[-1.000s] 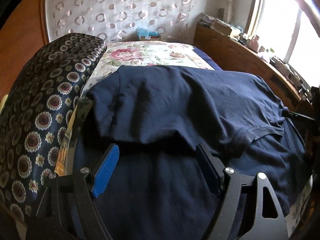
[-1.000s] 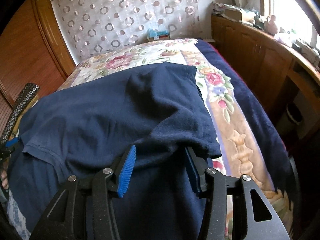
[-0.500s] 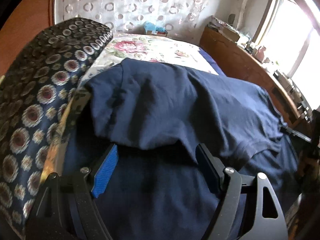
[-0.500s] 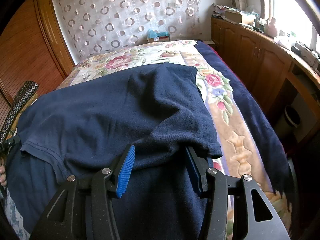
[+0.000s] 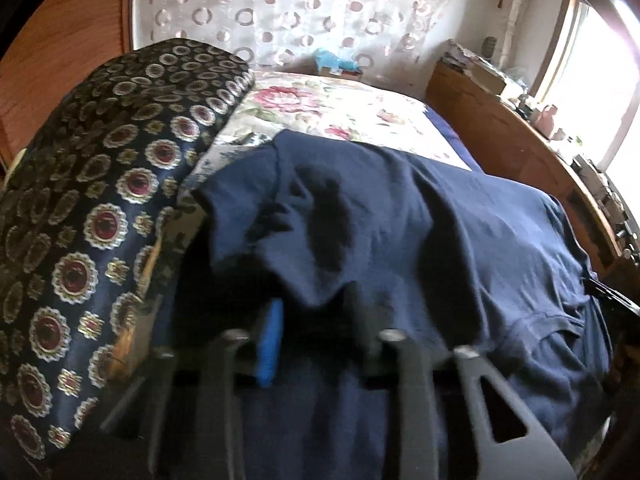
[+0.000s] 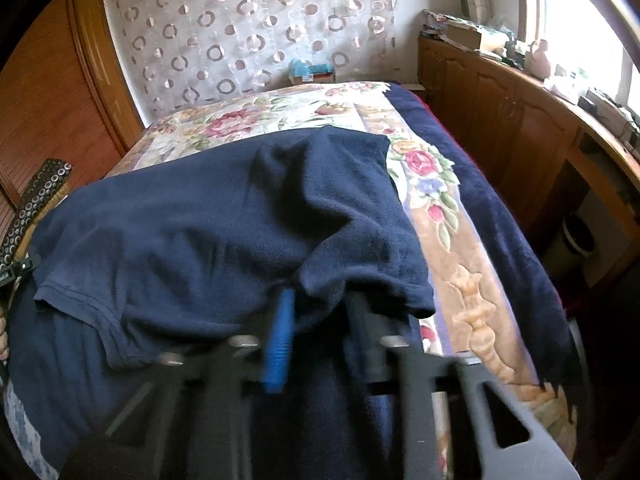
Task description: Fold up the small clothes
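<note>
Navy shirt lay on the floral bed with one fold started, and you held your left gripper and right gripper pinched on its doubled edge, further folds pending.

Window glare, blurred tongs, fisheye edges

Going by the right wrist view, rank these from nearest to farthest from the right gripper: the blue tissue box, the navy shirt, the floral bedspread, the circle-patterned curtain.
1. navy shirt: its folded edge lies between the fingers of the right gripper.
2. floral bedspread: spread under the shirt, showing beyond it and to the right.
3. blue tissue box: at the far end of the bed.
4. circle-patterned curtain: hanging behind the box.
</note>
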Demonstrator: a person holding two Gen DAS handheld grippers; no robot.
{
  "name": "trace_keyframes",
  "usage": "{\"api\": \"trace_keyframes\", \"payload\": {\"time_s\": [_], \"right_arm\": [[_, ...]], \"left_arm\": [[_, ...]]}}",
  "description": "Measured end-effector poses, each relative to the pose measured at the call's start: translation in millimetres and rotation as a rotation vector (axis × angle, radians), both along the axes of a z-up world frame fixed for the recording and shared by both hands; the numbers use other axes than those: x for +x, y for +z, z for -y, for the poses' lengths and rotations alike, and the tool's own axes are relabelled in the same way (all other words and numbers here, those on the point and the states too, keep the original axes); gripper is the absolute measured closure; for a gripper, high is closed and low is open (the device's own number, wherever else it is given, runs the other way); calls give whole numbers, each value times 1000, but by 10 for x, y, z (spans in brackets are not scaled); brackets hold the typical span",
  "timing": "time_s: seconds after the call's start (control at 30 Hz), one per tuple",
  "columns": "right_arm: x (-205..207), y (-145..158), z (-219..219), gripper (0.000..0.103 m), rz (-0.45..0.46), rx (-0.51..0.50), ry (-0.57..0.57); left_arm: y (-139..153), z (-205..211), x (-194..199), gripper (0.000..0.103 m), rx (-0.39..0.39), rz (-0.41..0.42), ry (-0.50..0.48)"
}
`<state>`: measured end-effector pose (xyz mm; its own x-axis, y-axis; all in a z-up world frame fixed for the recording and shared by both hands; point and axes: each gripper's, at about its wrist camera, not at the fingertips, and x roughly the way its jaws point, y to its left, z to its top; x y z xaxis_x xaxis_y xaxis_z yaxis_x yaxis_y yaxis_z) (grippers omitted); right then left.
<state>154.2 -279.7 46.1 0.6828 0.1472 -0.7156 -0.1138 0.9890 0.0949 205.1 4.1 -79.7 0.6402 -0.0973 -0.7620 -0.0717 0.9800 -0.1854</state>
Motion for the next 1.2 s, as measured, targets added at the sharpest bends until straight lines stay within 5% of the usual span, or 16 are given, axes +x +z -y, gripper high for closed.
{"api": "trace_keyframes", "payload": {"time_s": [0.1, 0.47, 0.73, 1.2], "right_arm": [[-23, 25, -10, 98, 24, -5, 20], [-487, 516, -30, 99, 217, -8, 43], [-991, 642, -14, 99, 266, -10, 57], [-1708, 503, 3, 99, 228, -43, 95]], "left_arm": [[14, -55, -20, 98, -2, 14, -14], [524, -101, -395, 99, 17, 200, -55], [887, -191, -774, 99, 9, 317, -54], [673, -236, -1322, 99, 17, 286, -76]]}}
